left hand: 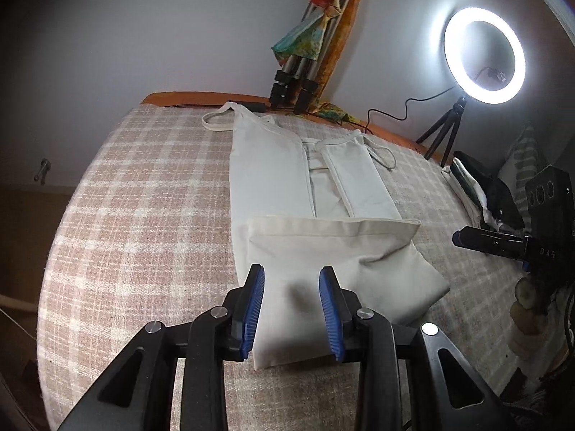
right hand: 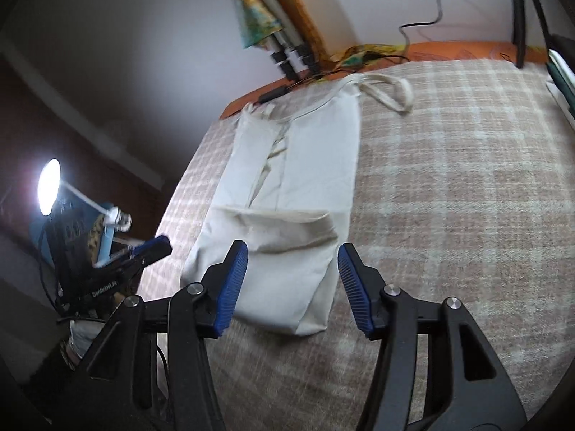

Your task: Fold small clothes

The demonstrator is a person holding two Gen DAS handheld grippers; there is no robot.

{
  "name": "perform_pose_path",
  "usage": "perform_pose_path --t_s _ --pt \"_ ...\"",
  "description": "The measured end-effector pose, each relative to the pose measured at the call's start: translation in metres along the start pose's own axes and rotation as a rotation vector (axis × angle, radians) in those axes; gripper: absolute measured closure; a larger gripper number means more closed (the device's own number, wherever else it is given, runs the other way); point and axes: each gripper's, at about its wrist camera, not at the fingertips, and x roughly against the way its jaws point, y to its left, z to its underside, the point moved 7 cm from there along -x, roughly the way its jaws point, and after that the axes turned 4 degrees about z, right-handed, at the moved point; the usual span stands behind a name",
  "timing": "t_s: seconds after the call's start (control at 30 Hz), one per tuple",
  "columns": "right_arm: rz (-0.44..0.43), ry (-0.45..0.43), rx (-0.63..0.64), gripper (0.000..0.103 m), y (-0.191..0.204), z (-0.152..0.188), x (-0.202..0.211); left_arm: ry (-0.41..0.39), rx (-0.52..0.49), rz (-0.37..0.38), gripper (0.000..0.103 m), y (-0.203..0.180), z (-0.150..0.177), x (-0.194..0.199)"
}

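The cream cotton garment with shoulder straps [left hand: 305, 186] lay flat on the pink-and-white checked blanket [left hand: 143, 197], filling the centre of the left wrist frame. Its near end was folded back over itself, giving a doubled band with a hemmed edge across the middle of the frame. Both side panels were folded inward along its length, leaving a narrow gap between them. 1 strap loop lay at upper centre-left, by the far edge of the blanket.

The left tool [left hand: 291, 309] sat at lower centre of its frame, its 2 blue ribbed pads [left hand: 253, 309] moderately apart with nothing between them; it appeared to hover over the folded near end, though contact could not be judged.

In the right wrist frame the garment [right hand: 287, 186] occupied centre-left, and the strap loop [right hand: 390, 89] lay at upper centre. The right tool [right hand: 293, 287] at lower centre stood wide, pads [right hand: 354, 287] straddling the near right corner of the fold, gripping nothing.

Surroundings: a lit white ring light on a small black tripod [left hand: 483, 55] at upper right of the left frame; a folded grey metal tripod draped in coloured fabric [left hand: 312, 46] leaning on the wall at top centre; a black cable [left hand: 402, 111] running along the orange border [left hand: 201, 96]. The other black handheld unit showed at the right edge of the left frame and the left edge of the right frame.
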Motion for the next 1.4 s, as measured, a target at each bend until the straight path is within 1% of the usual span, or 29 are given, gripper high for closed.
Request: perform_pose_path --t_s 0.03,0.1,0.17,0.2,0.23,0.3,0.4,0.5,0.57,0.63,0.73,0.83,0.9,0.93,0.97,1.0,1.07,1.13,1.17,1.2,1.27,1.3,1.4 --pt "-0.002 0.017 0.026 0.054 0.005 0.005 -0.003 0.004 -0.017 -0.002 0.073 -0.004 0.001 -0.002" --pt "0.025 0.051 0.077 0.055 0.011 0.016 -0.012 0.023 -0.05 -0.016 0.073 -0.009 0.006 -0.01" --pt "0.045 0.081 0.103 0.057 0.012 0.026 -0.02 0.048 -0.06 -0.038 0.073 -0.007 0.012 -0.02" --pt "0.058 0.102 0.114 0.06 0.01 0.032 -0.024 0.065 -0.056 -0.056 0.073 -0.003 0.015 -0.025" --pt "0.088 0.127 0.129 0.062 0.007 0.039 -0.029 0.077 -0.048 -0.077 0.073 0.002 0.019 -0.03" --pt "0.153 0.164 0.164 0.063 -0.001 0.052 -0.036 0.094 -0.018 -0.111 0.074 0.017 0.024 -0.035" --pt "0.187 0.166 0.223 0.064 -0.003 0.057 -0.032 0.082 0.023 -0.127 0.073 0.032 0.025 -0.032" --pt "0.172 0.105 0.225 0.064 -0.003 0.042 -0.021 0.048 0.022 -0.149 0.074 0.036 0.018 -0.024" --pt "0.137 0.065 0.208 0.064 -0.001 0.029 -0.017 0.027 0.016 -0.141 0.074 0.032 0.011 -0.02" --pt "0.117 0.048 0.209 0.064 0.003 0.02 -0.019 0.014 0.006 -0.122 0.074 0.025 0.006 -0.019" --pt "0.127 0.061 0.248 0.064 0.009 0.012 -0.038 0.012 -0.01 -0.083 0.072 0.015 0.0 -0.023" --pt "0.172 0.075 0.287 0.064 0.011 0.007 -0.059 0.025 -0.014 -0.068 0.071 0.008 -0.004 -0.035" --pt "0.196 0.088 0.293 0.064 0.009 0.002 -0.071 0.05 -0.021 -0.087 0.071 0.009 -0.003 -0.047" --pt "0.201 0.085 0.299 0.064 0.007 -0.002 -0.074 0.062 -0.026 -0.118 0.071 0.012 -0.003 -0.053" --pt "0.208 0.08 0.308 0.064 0.007 -0.006 -0.075 0.07 -0.025 -0.133 0.071 0.016 -0.003 -0.056" --pt "0.211 0.08 0.312 0.064 0.007 -0.01 -0.074 0.072 -0.016 -0.13 0.071 0.019 -0.005 -0.058" --pt "0.206 0.058 0.314 0.064 0.007 -0.02 -0.067 0.053 0.005 -0.126 0.07 0.026 -0.015 -0.054" --pt "0.209 0.032 0.305 0.064 0.001 -0.034 -0.057 0.021 0.013 -0.126 0.061 0.032 -0.03 -0.049" --pt "0.209 0.022 0.286 0.063 -0.004 -0.042 -0.053 0.007 0.021 -0.124 0.052 0.035 -0.039 -0.047" --pt "0.201 0.014 0.256 0.06 -0.011 -0.051 -0.05 -0.008 0.032 -0.118 0.046 0.037 -0.048 -0.045" --pt "0.181 -0.004 0.189 0.053 -0.024 -0.068 -0.047 -0.033 0.062 -0.082 0.044 0.042 -0.067 -0.046" --pt "0.166 -0.011 0.156 0.048 -0.03 -0.075 -0.048 -0.034 0.075 -0.065 0.043 0.045 -0.075 -0.049" --pt "0.107 -0.013 0.061 0.048 -0.045 -0.094 -0.056 -0.026 0.113 -0.021 0.04 0.056 -0.098 -0.064"
